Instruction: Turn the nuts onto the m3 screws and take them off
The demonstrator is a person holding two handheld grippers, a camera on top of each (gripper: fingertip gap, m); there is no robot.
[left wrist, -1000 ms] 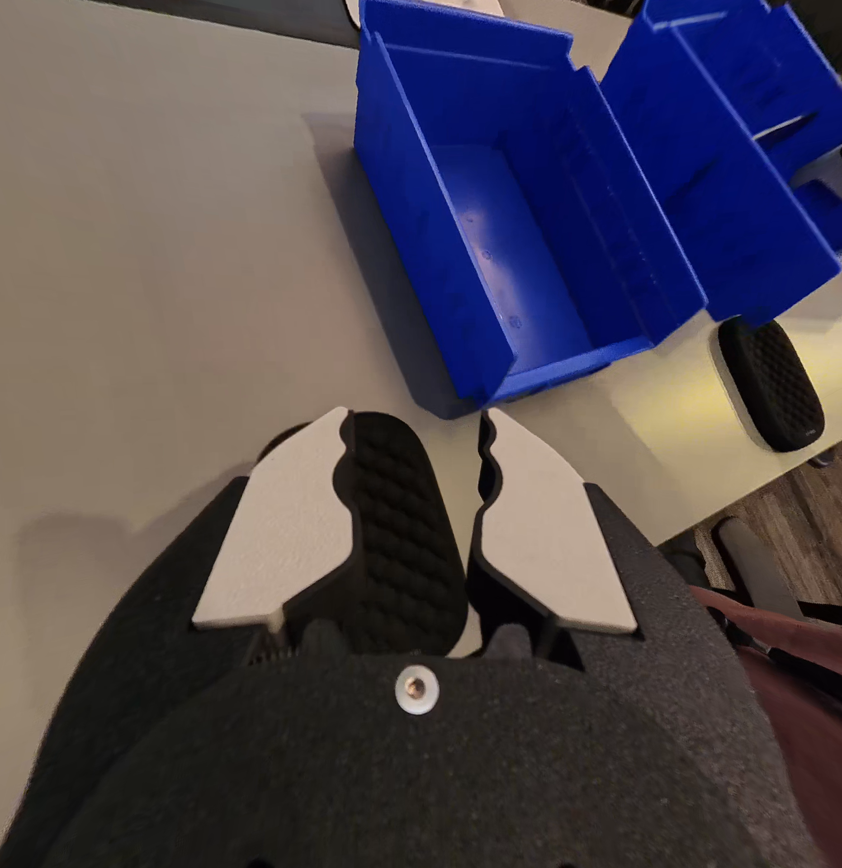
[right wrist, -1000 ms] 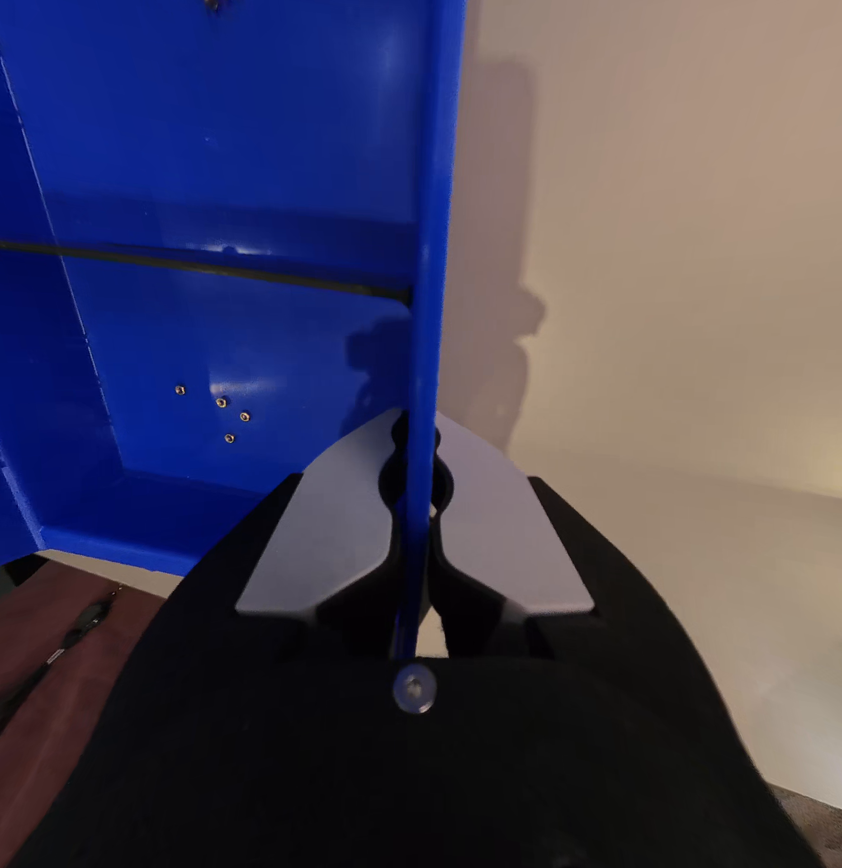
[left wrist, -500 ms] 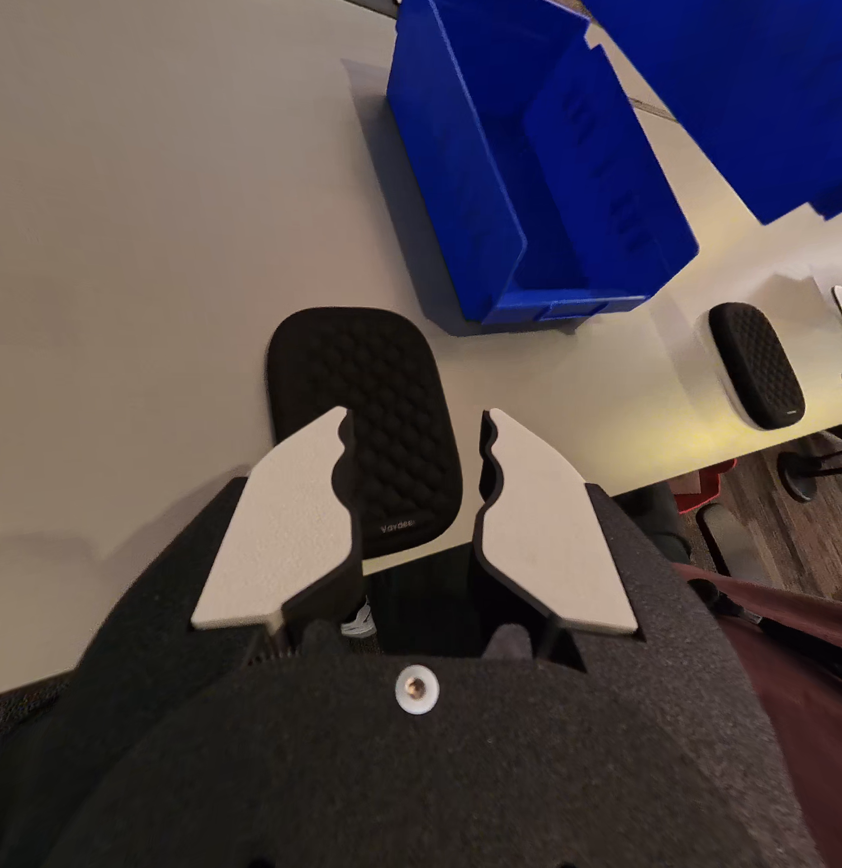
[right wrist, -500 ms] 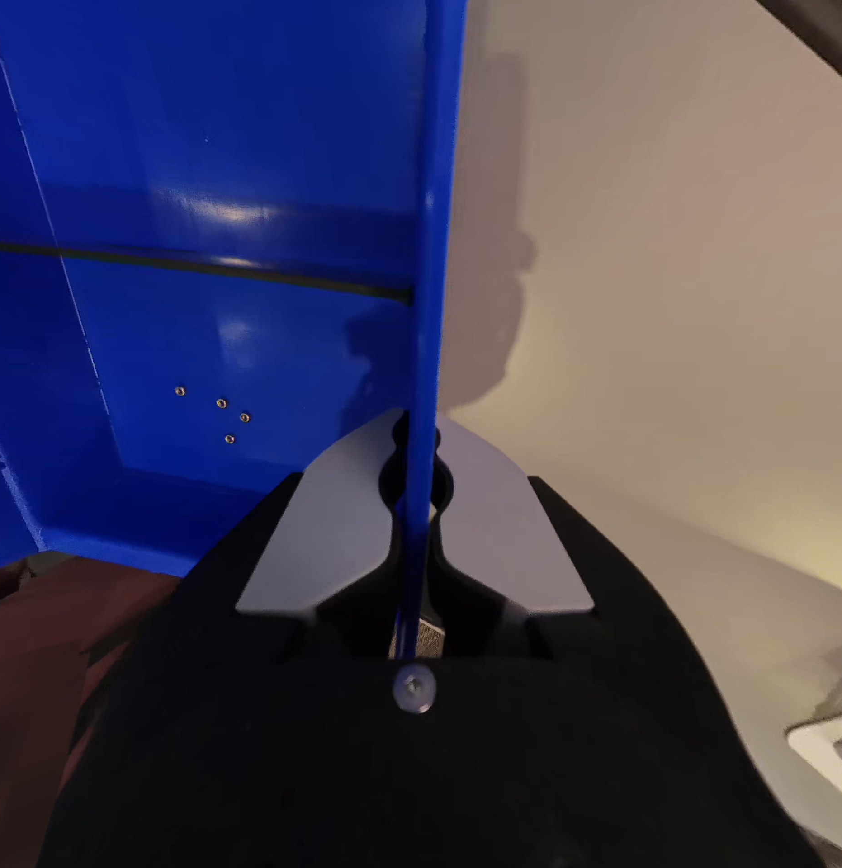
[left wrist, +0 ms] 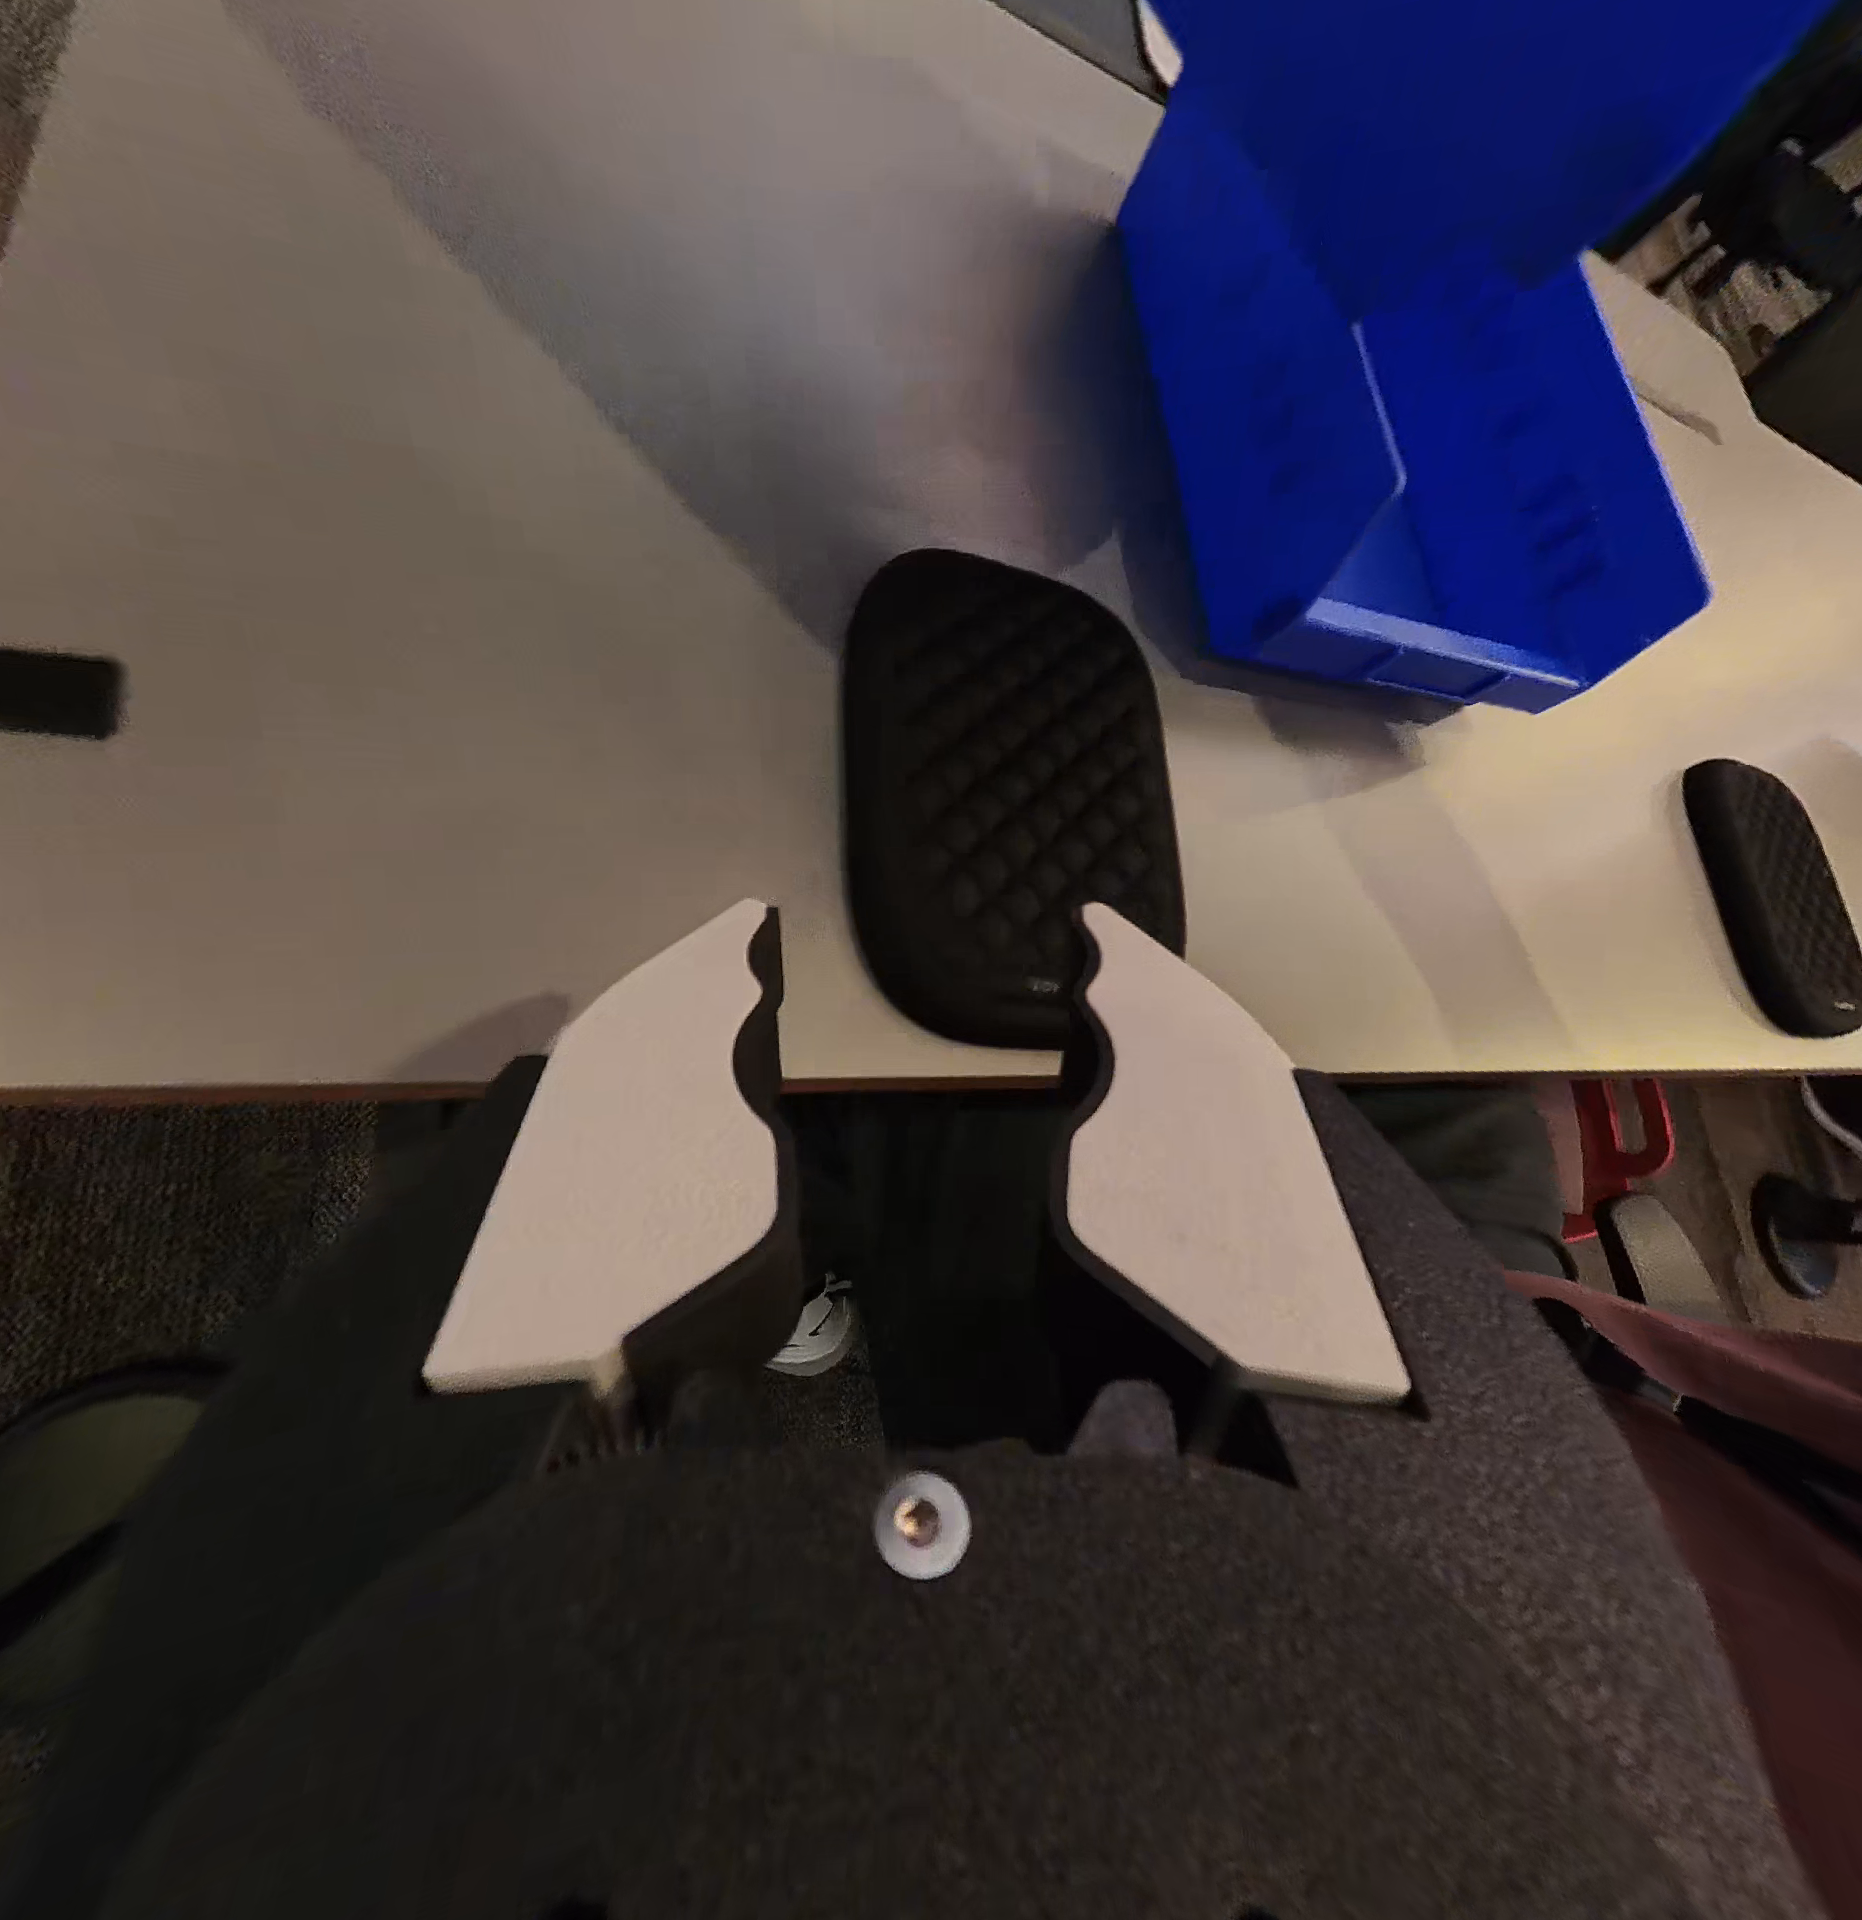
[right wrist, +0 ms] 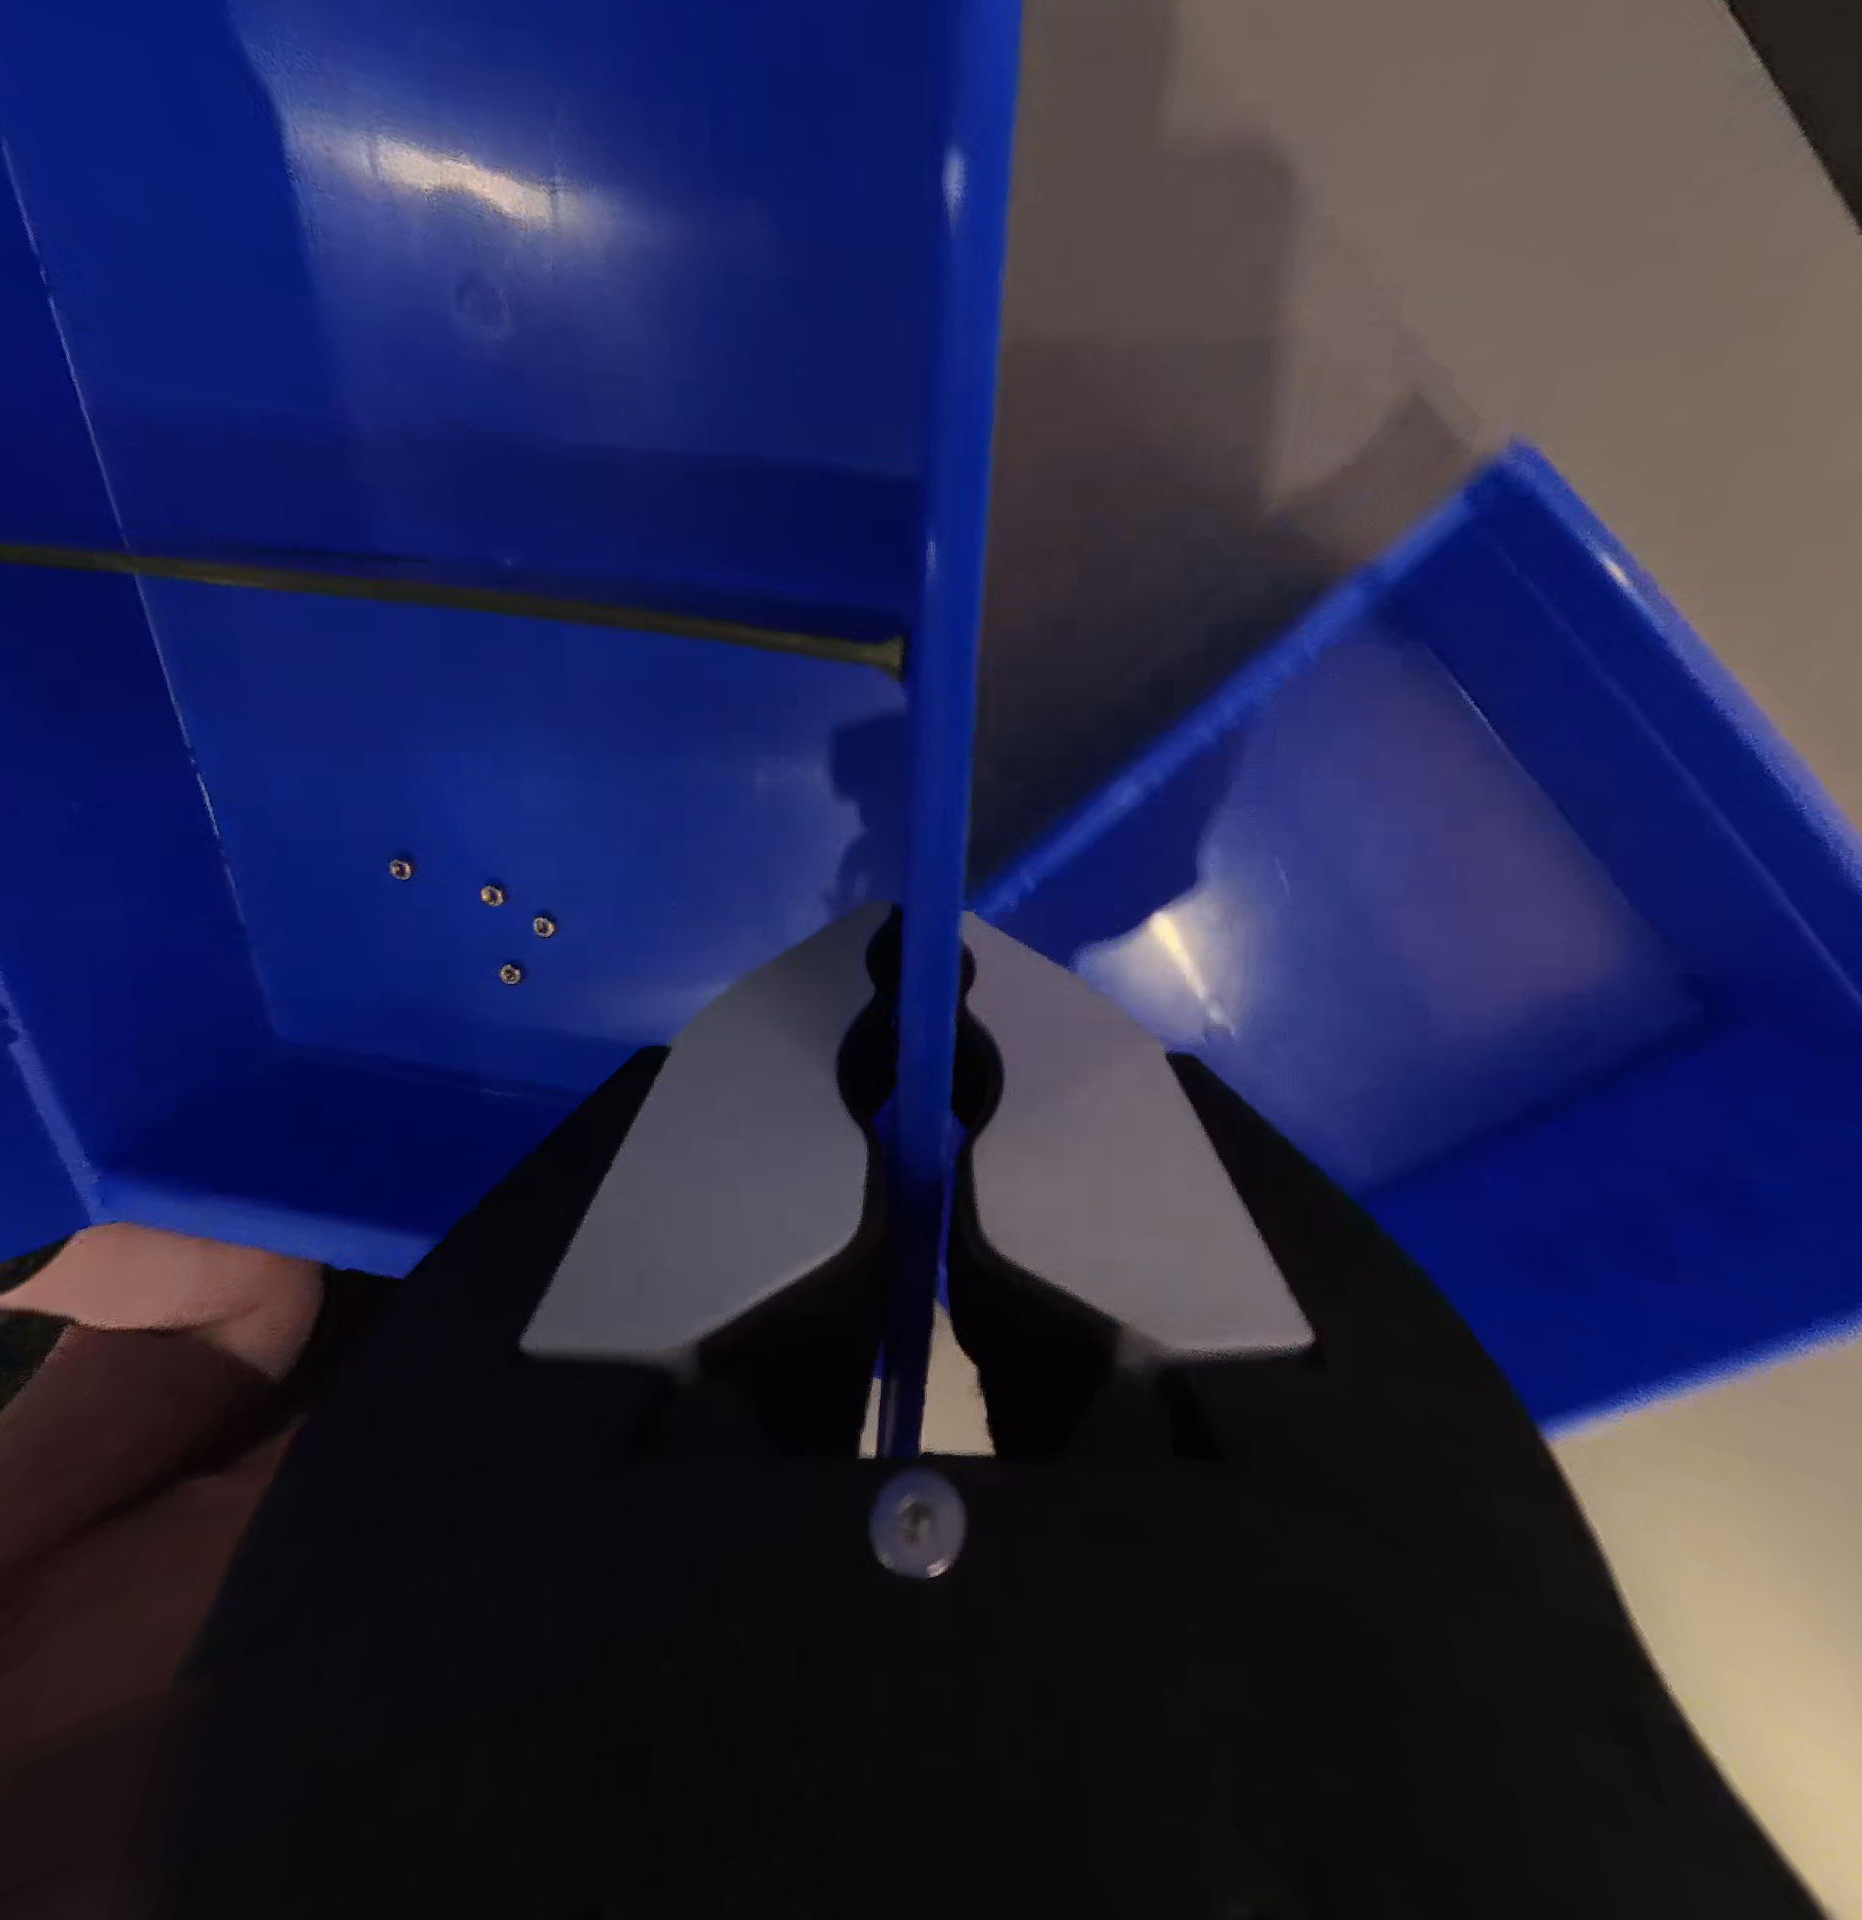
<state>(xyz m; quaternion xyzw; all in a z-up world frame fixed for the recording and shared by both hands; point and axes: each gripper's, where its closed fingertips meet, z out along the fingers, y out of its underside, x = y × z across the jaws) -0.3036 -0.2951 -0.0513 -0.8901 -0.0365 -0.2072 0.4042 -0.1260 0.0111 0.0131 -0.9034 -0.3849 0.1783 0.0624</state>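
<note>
My right gripper (right wrist: 929, 935) is shut on the side wall (right wrist: 958, 520) of a blue bin and holds the bin off the table. Several small metal nuts (right wrist: 493, 896) lie on that bin's floor, left of the wall. A second blue bin (right wrist: 1478, 935), with nothing visible inside, lies below to the right. In the left wrist view the held bin (left wrist: 1478, 125) hangs over the second bin (left wrist: 1426, 499) on the table. My left gripper (left wrist: 925, 920) is open and empty at the table's near edge, just in front of a black textured pad (left wrist: 1005, 790). No screws show.
The pale table top (left wrist: 439, 520) spreads to the left. A second black pad (left wrist: 1774, 899) lies at the right near the edge. A dark slot (left wrist: 39, 694) shows at the far left. A hand (right wrist: 127, 1351) shows at lower left in the right wrist view. Floor and chair parts lie below the table edge. My right fingertips sit around 35 centimeters from my left ones.
My left gripper has pulled back past the table's near edge, still open. My right gripper has carried the held bin over the second bin, which now shows below it.
</note>
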